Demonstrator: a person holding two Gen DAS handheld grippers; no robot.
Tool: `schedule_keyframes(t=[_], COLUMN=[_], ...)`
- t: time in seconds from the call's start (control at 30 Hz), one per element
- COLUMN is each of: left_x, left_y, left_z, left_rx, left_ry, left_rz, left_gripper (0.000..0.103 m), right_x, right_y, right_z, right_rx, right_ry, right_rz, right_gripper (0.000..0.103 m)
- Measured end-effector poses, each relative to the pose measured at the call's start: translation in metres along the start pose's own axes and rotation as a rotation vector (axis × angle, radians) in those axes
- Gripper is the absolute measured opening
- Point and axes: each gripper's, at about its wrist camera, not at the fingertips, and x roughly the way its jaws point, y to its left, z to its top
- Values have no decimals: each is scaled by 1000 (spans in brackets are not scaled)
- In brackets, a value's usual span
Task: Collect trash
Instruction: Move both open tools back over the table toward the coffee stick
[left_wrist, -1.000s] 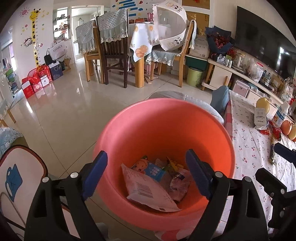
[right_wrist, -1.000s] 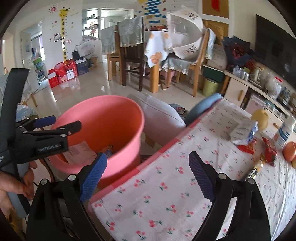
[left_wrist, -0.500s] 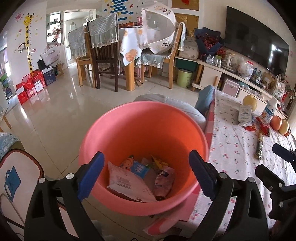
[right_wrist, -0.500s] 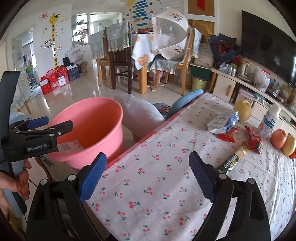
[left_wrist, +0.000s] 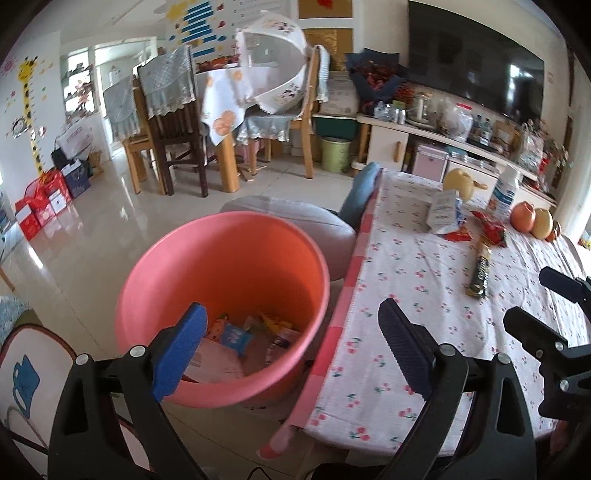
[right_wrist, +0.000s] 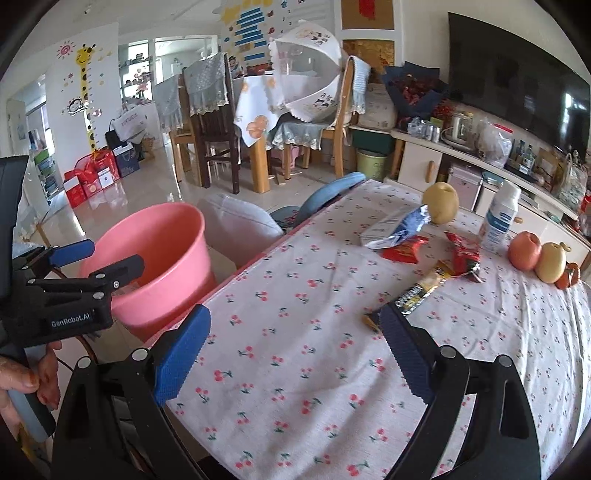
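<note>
Left wrist view: the left gripper (left_wrist: 291, 347), jaws spread and empty, hangs over a pink basin (left_wrist: 225, 269) of wrappers, left of the cherry-print surface (left_wrist: 417, 295). Right wrist view: the right gripper (right_wrist: 295, 354), also wide open, hovers over the surface; a black-and-yellow wrapper (right_wrist: 417, 293) lies just beyond, red wrappers (right_wrist: 461, 254) farther off.

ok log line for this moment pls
phase: reach | left gripper: open, empty, by bin | right gripper: open, empty, over table | next: wrapper
</note>
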Motion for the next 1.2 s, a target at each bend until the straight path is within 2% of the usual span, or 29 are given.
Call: schedule_keyframes(t=[0.67, 1.2], left_x=[-23, -23], left_y=[-74, -138], left_z=[4, -2], left_rx=[137, 238], left_ry=[-31, -27], left_rz=[7, -3], left_gripper=[95, 95], right_x=[-31, -52], right_y=[-63, -126], right_z=[-19, -29], right_rx=[89, 190], right_ry=[-27, -60], right_rz=[-56, -99], right_gripper=[92, 92])
